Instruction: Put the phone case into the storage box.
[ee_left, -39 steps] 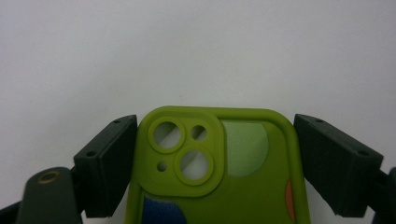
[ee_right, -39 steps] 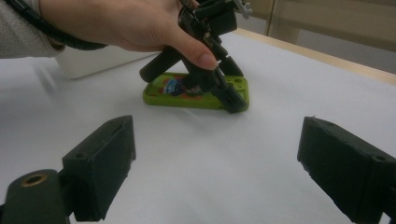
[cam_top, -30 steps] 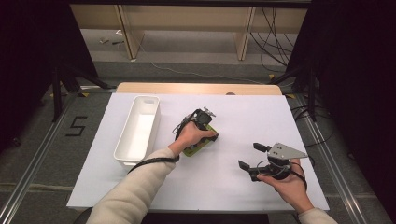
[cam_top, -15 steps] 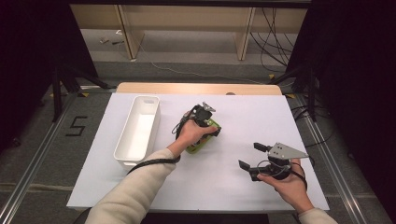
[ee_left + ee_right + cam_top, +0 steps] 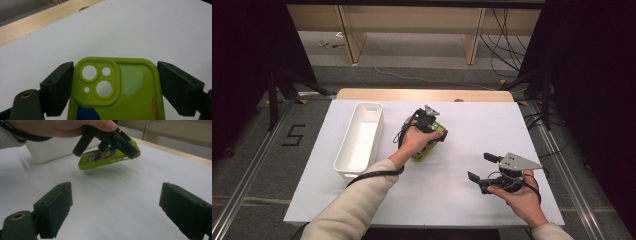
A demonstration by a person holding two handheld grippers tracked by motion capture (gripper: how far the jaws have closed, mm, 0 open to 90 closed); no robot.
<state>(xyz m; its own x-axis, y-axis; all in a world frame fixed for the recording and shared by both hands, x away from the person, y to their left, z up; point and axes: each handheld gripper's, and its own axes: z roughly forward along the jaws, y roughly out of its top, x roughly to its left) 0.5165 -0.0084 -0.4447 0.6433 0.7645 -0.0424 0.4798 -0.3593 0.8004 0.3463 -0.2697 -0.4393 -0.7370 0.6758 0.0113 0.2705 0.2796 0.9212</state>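
Lifted since earlier — left claw [image 5: 115, 87] clamps green phone case [image 5: 117, 90]; right claw [image 5: 115, 212] wide open.

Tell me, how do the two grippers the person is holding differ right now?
The left gripper is clamped on a green phone case, lifted off the table; the right gripper holds nothing, its jaws spread wide. The left sits near the white bin, the right nearer the person. Both have black jaws and are hand-held.

1. Left gripper [image 5: 115, 87]: black blocky jaws w/ small screw holes, brass-ringed hole at base.
2. Right gripper [image 5: 484, 167]: black, grey 3-cornered top plate.
3. Cream sleeve [image 5: 354, 207]; black cable along forearm.
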